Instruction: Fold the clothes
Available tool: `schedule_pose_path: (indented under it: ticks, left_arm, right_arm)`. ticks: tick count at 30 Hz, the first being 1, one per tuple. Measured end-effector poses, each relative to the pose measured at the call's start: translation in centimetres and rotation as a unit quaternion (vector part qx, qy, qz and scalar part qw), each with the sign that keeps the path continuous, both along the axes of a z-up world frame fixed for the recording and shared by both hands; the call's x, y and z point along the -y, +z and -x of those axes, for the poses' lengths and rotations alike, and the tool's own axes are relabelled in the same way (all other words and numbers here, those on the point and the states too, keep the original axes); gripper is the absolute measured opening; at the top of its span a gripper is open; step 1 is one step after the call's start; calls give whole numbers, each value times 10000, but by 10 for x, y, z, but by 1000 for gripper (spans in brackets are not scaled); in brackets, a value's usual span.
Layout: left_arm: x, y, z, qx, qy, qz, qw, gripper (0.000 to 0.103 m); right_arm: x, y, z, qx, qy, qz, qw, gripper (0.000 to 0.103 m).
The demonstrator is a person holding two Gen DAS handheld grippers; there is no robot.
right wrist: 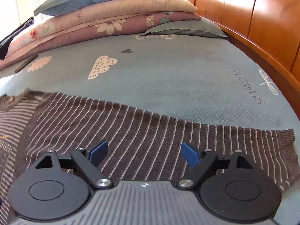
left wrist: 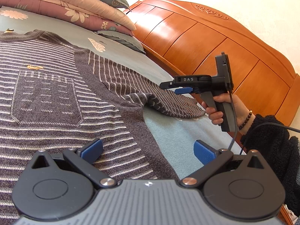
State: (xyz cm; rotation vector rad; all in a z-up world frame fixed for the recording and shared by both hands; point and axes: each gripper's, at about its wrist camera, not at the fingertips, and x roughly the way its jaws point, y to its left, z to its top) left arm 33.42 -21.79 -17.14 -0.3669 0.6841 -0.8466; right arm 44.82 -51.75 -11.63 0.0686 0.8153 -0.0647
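Striped sweater (left wrist: pixel 56 97) lies flat on teal bedsheet (right wrist: pixel 178 71) beside wooden headboard (left wrist: pixel 206 43); both claws (left wrist: pixel 148 151) (right wrist: pixel 144 152) spread apart.

Your left gripper (left wrist: pixel 148 151) has its jaws spread wide above the sweater (left wrist: pixel 56 97), with nothing between the pads and the knit. Your right gripper (right wrist: pixel 144 152), jaws likewise apart, hangs over the outstretched sleeve (right wrist: pixel 168 131). Beyond the sleeve, the bedsheet (right wrist: pixel 178 71) lies bare and gives free passage toward the far side. That passage ends at the stacked quilts and pillows (right wrist: pixel 112 16). The wooden headboard (right wrist: pixel 253 15) closes off the right side along the mattress edge. A small dark stick-like object (right wrist: pixel 26 63) lies on the sheet near the quilts.
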Motion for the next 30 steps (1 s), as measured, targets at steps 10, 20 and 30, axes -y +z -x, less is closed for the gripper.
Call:
schedule_pose_path:
  ticks: [10, 20, 30]
  left_arm:
    - [-2, -2, -2, -35, -9, 76, 10000, 102]
    - [5, 2, -1, 20, 23, -124, 9999, 102]
    - [34, 40, -32, 782, -1008, -1386, 9821, 102]
  right_arm:
    - [-19, -39, 12, 31, -1103, 59, 9939, 103]
    - [-32, 15, 100, 1148, -1015, -2575, 9541, 103]
    - [-33, -55, 66, 691, -408, -4110, 9081, 103]
